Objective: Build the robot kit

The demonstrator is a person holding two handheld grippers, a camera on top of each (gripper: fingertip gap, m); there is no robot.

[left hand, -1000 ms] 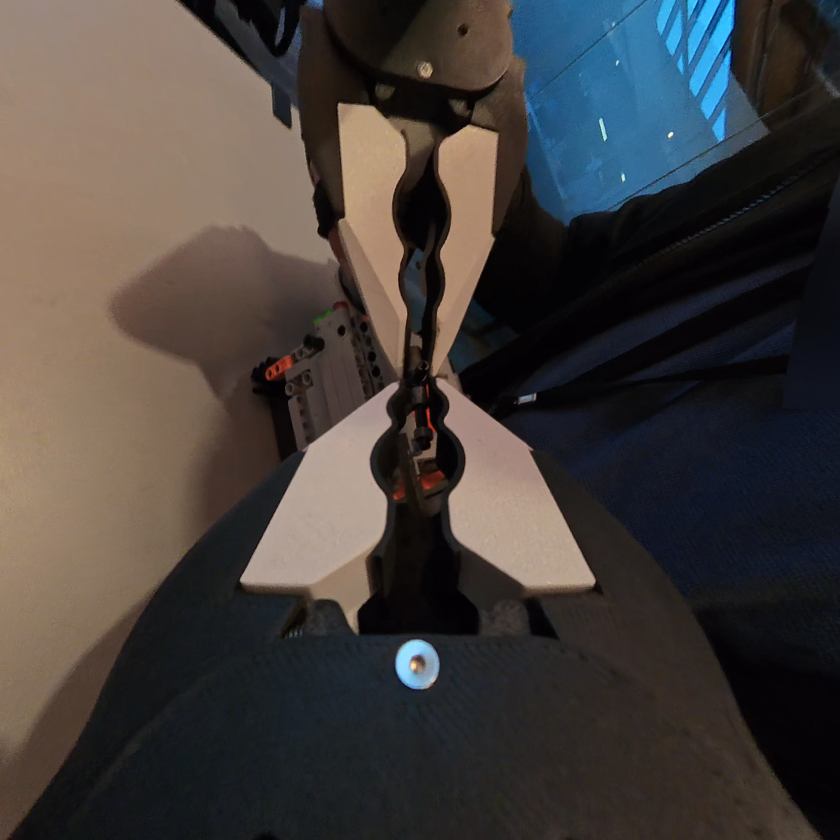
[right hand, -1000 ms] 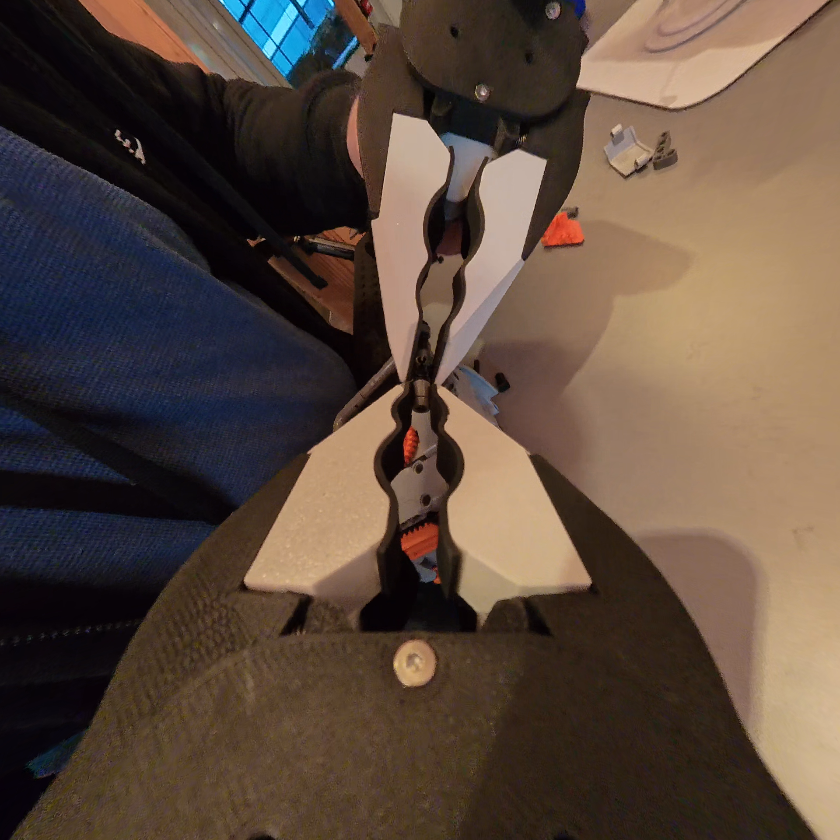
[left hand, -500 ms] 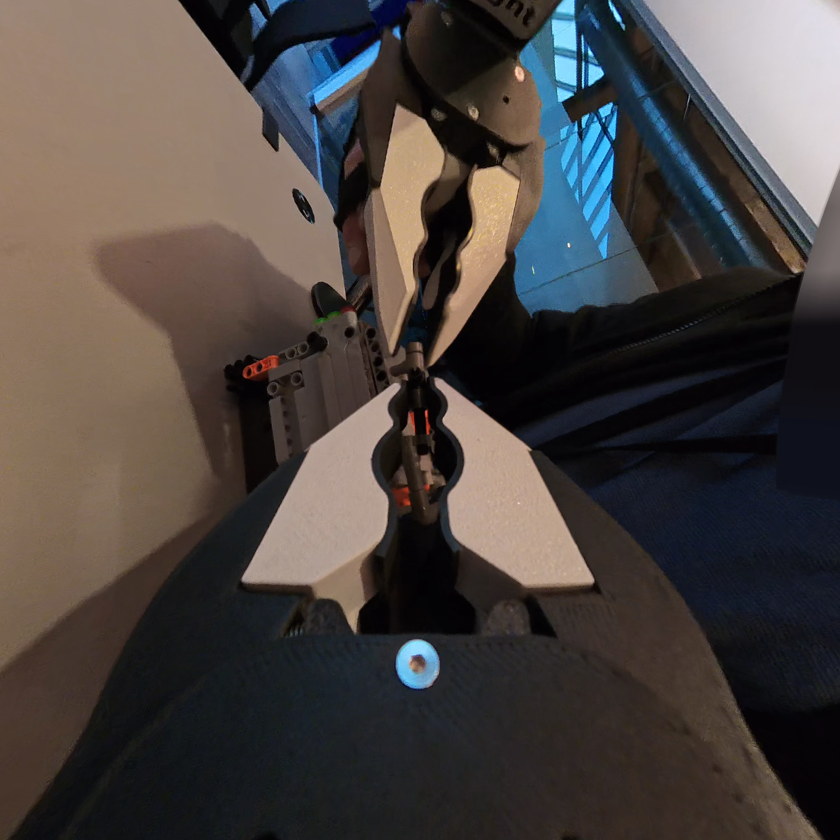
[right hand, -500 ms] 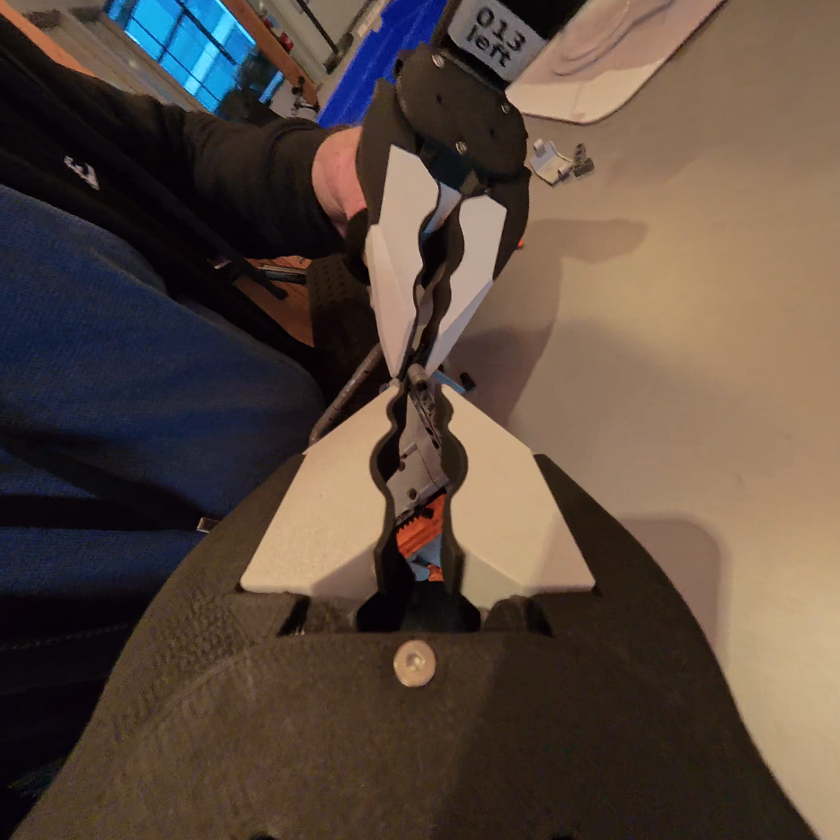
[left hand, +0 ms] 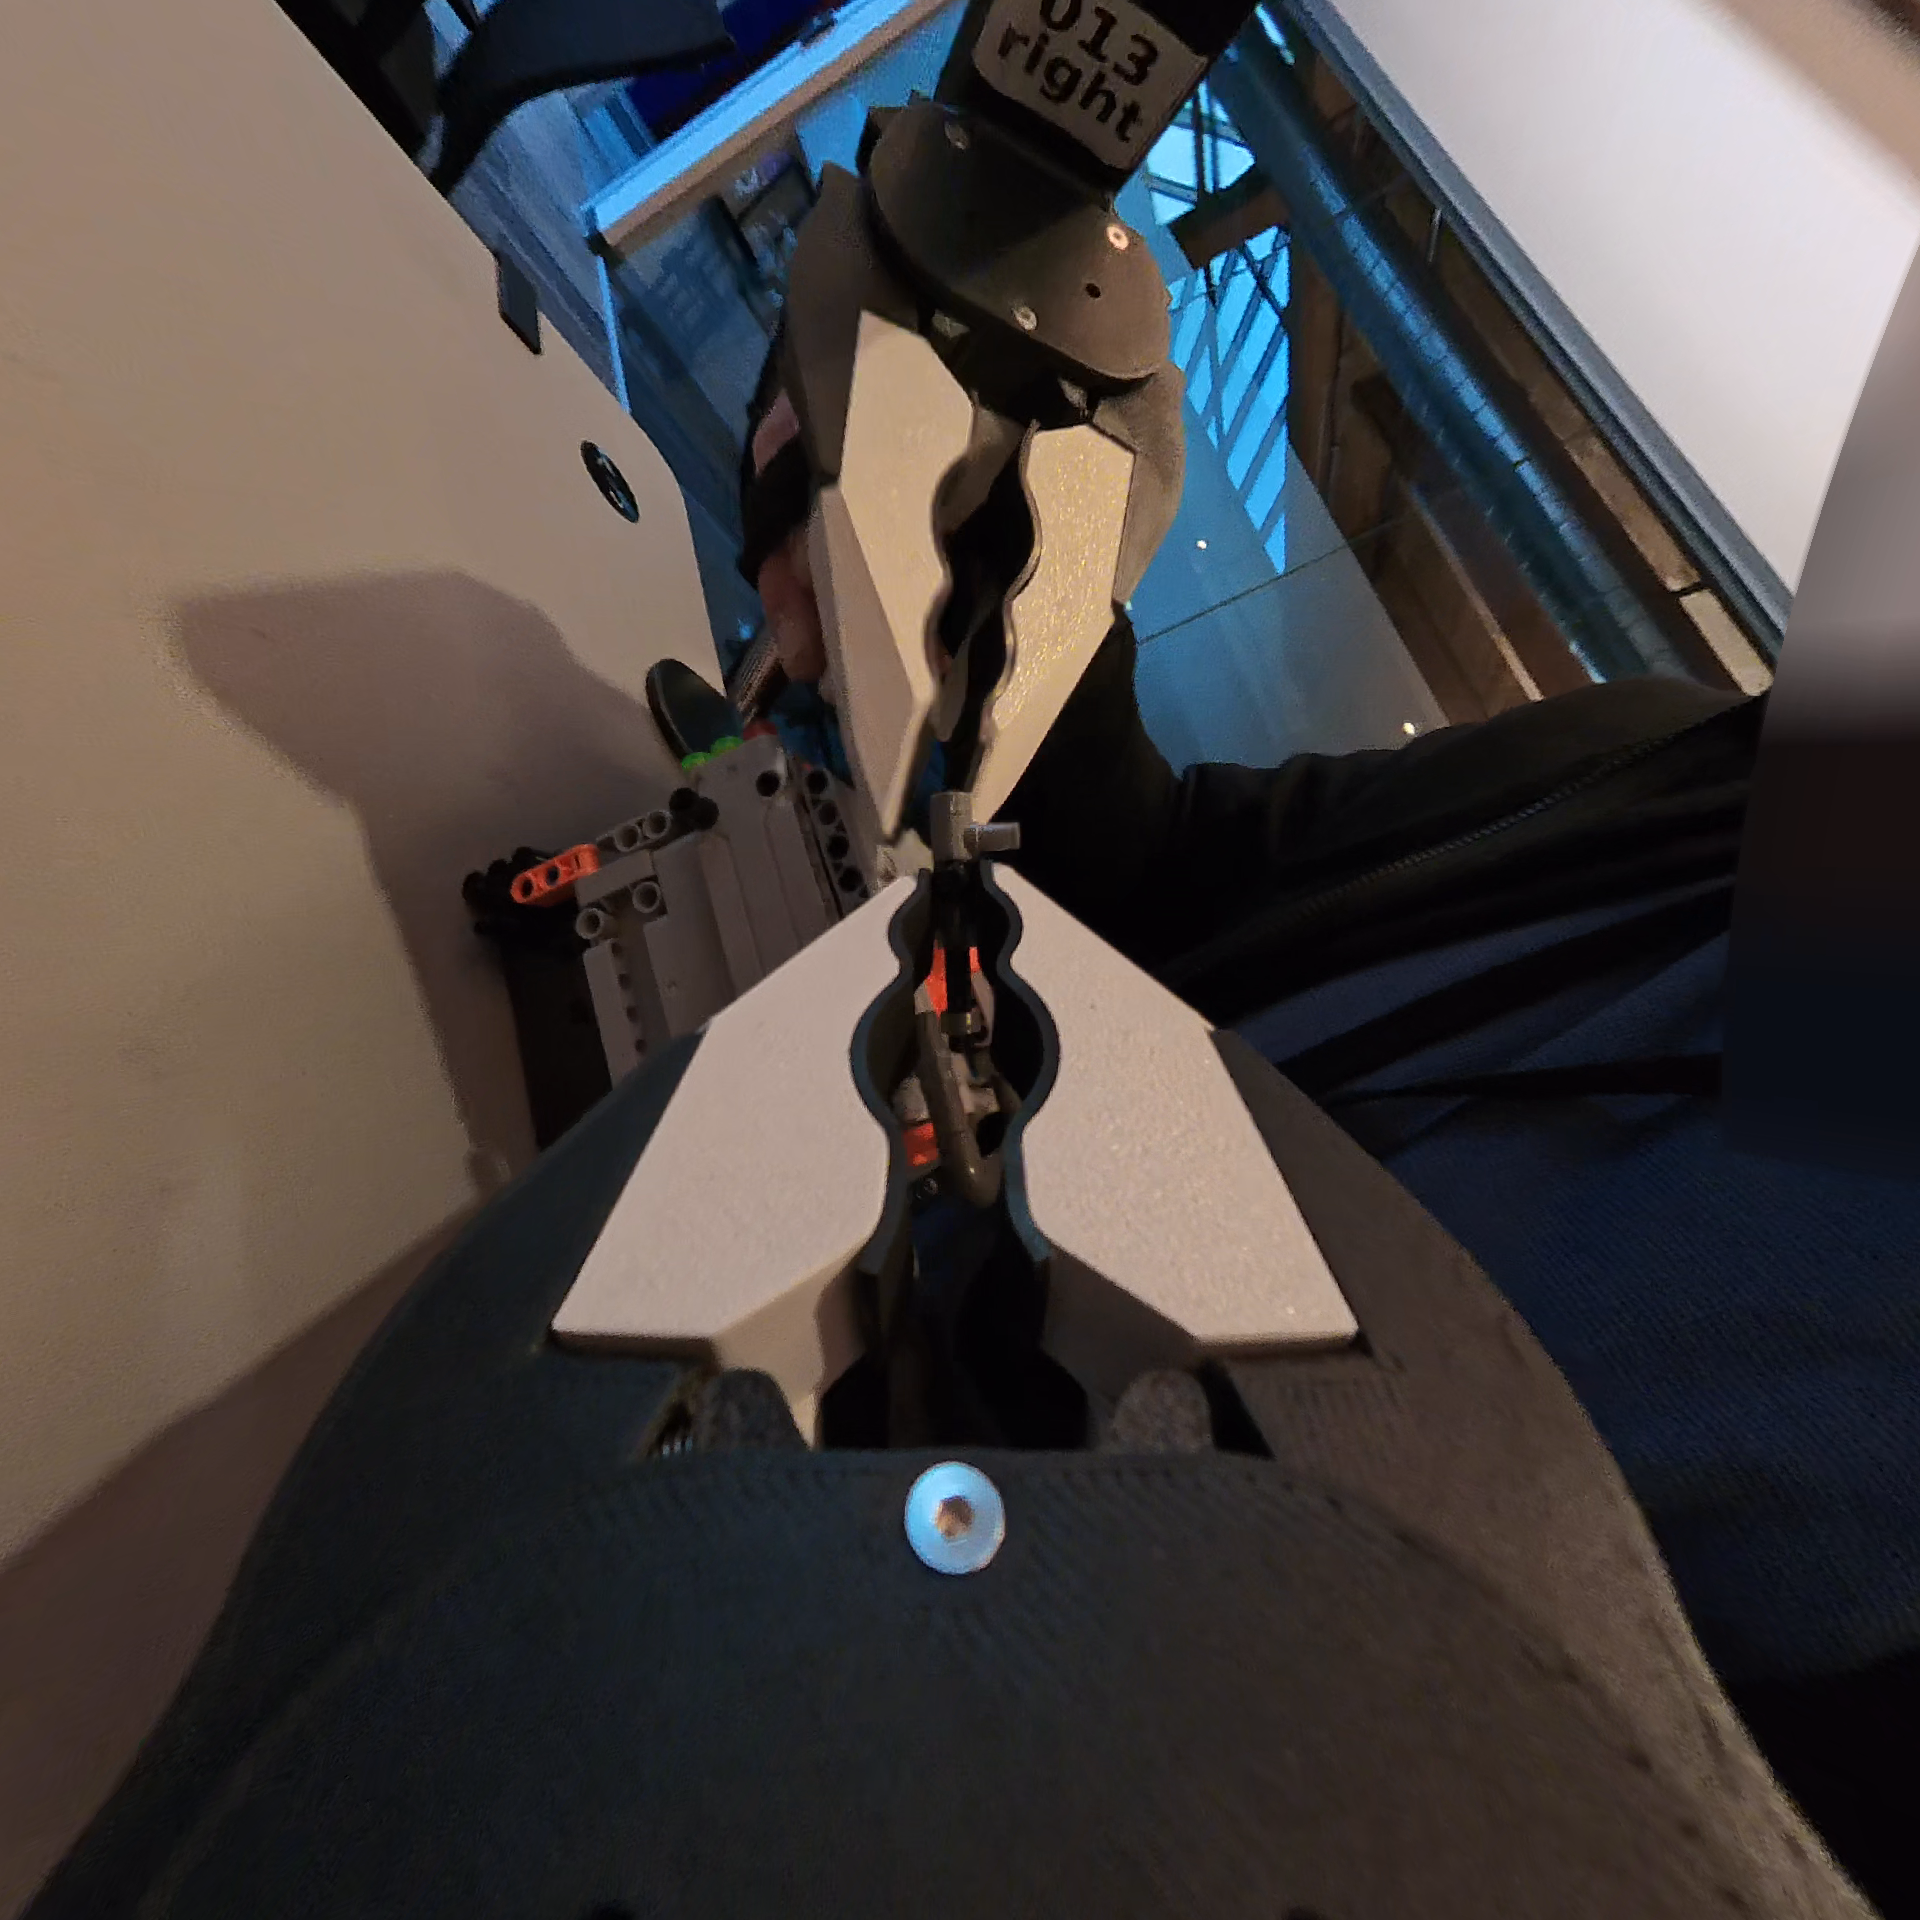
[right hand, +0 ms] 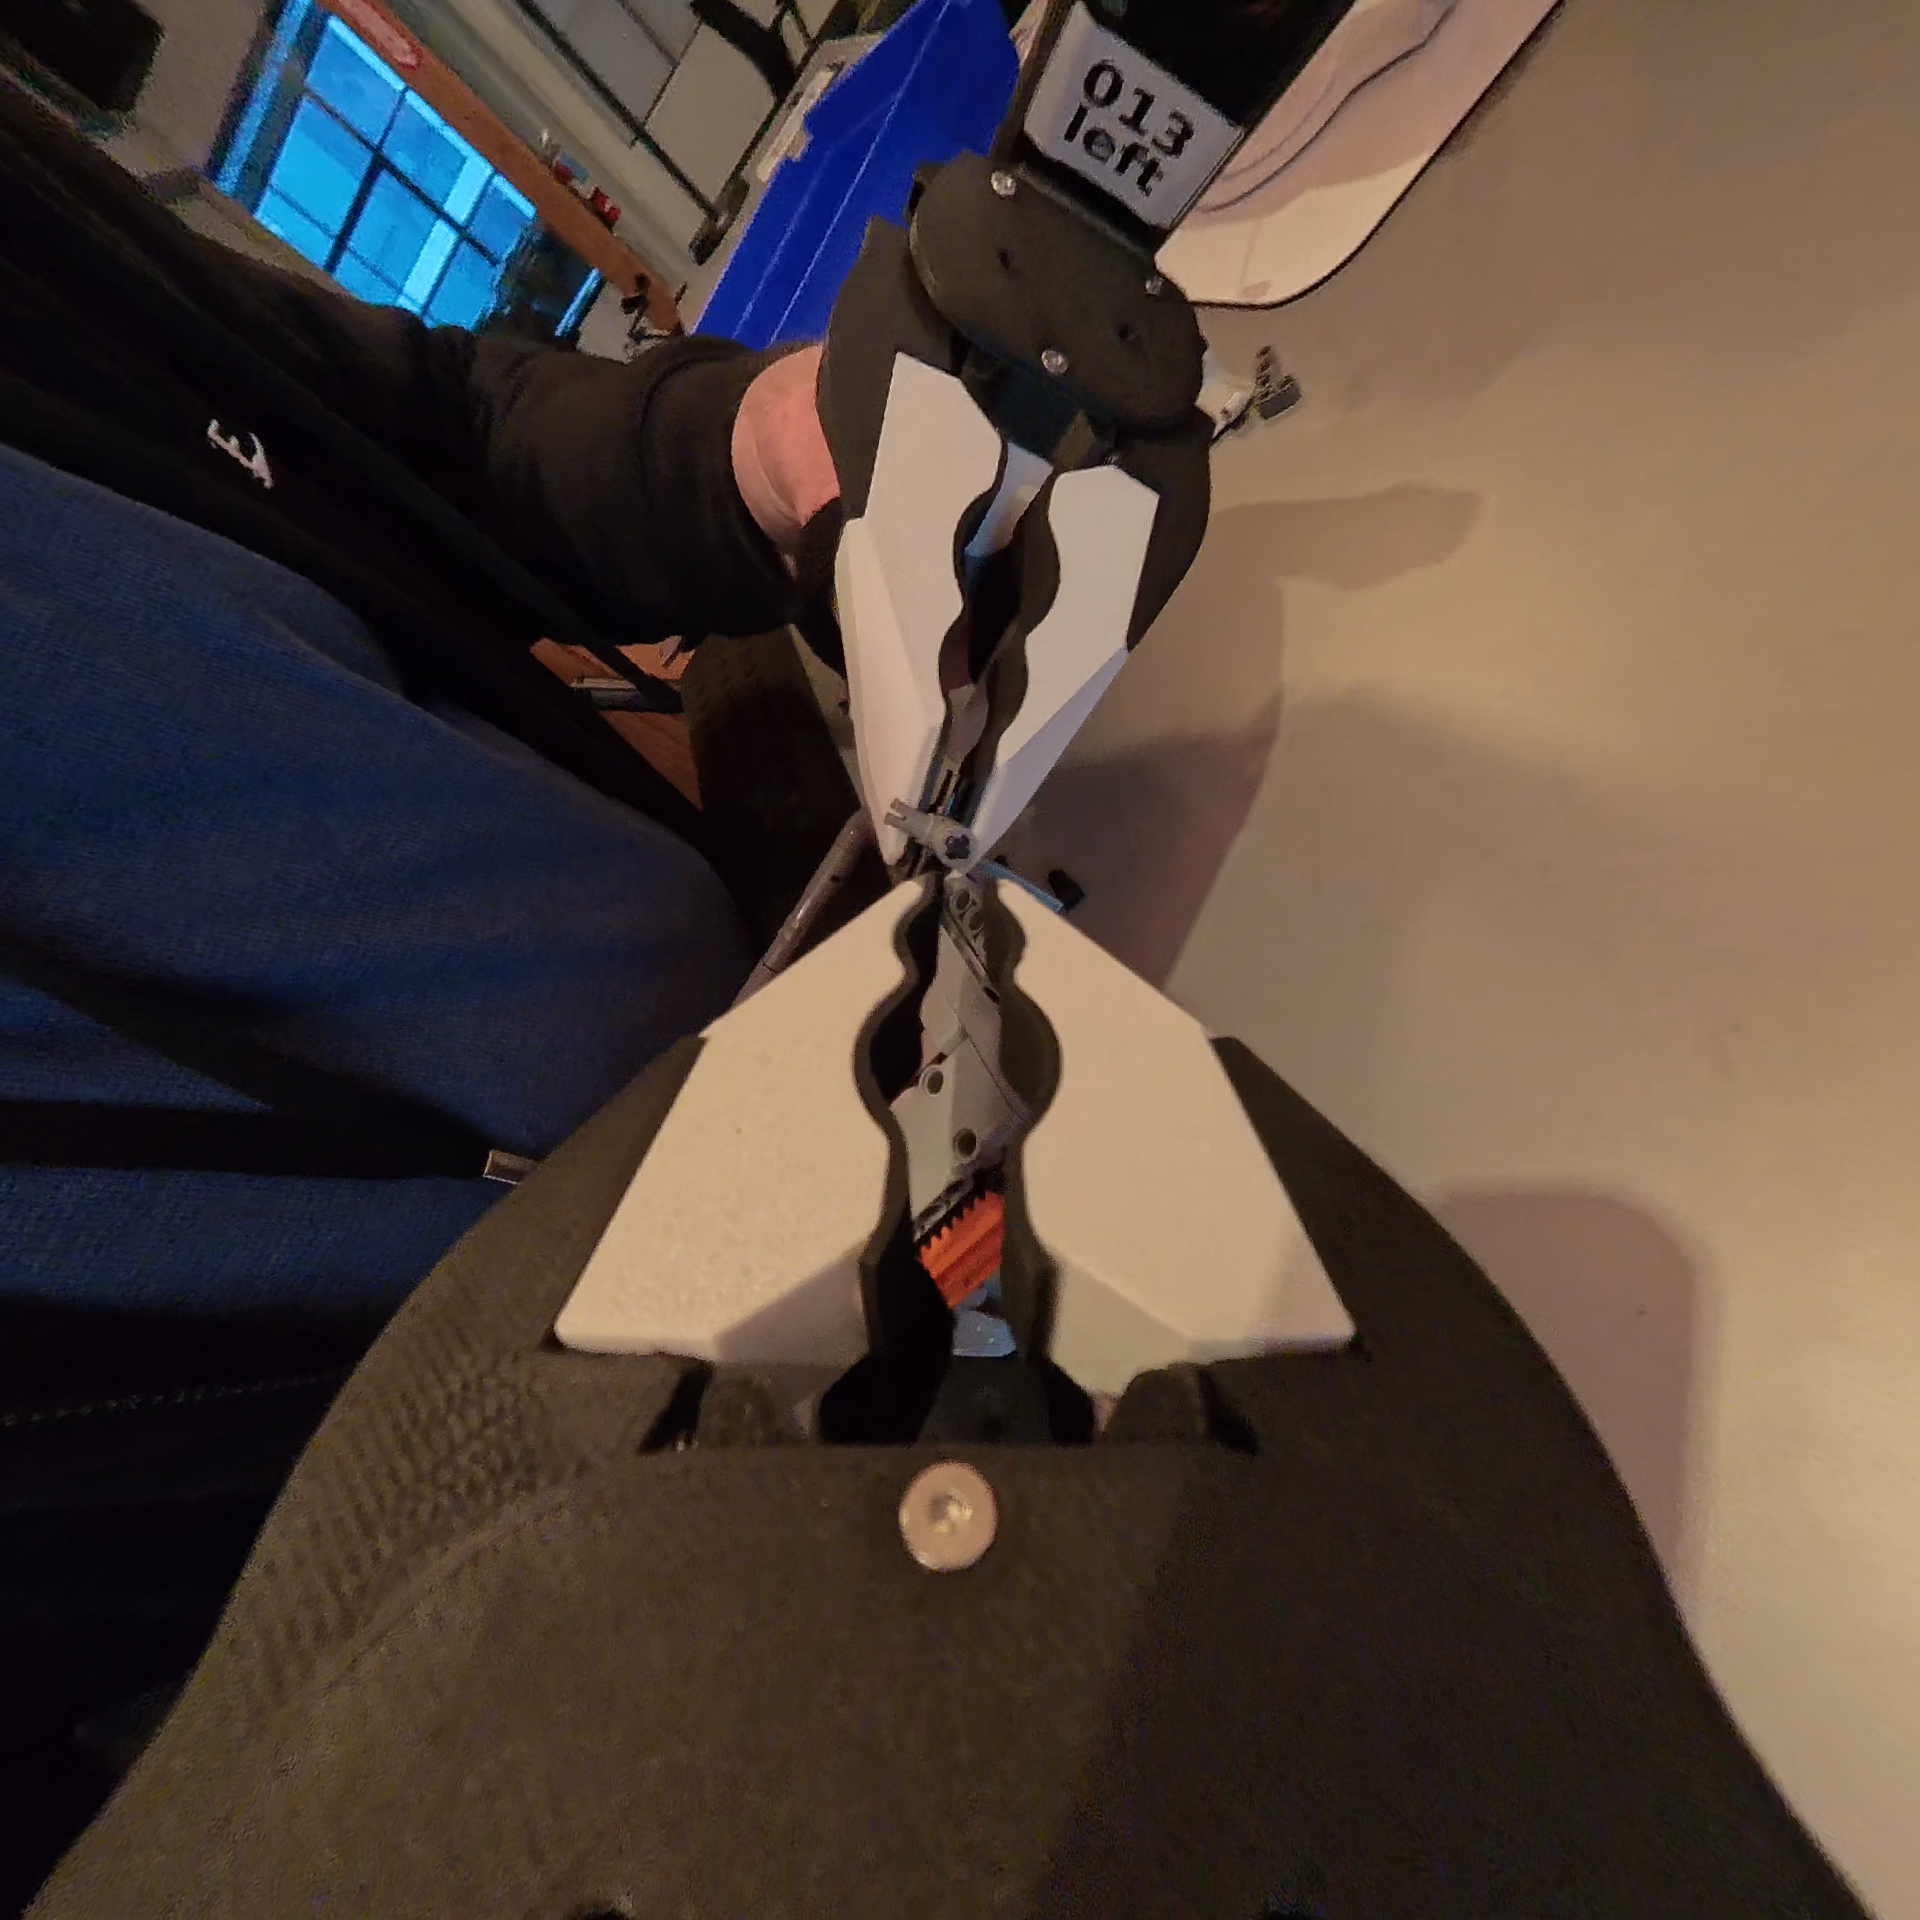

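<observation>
My left gripper is shut on a thin grey, black and orange toy-brick assembly. Its grey cross connector sticks out past the tips. My right gripper is shut on a grey perforated beam piece with an orange gear behind it. The two grippers point at each other tip to tip, almost touching, above the table edge. The right gripper comes down from above in the left wrist view. The left gripper does the same in the right wrist view. I cannot tell whether the two pieces are joined.
A larger grey and black brick build stands on the beige table. Small loose parts and a white mat lie far back. A person's blue-clad lap and black sleeve are beside the table. Only a small space, under 4 cm, lies between the two pairs of fingers.
Both grippers have tilted while staying tip to tip, so each now sees the other from lower down. The grey cross connector now shows between the tips. Both stay shut.
</observation>
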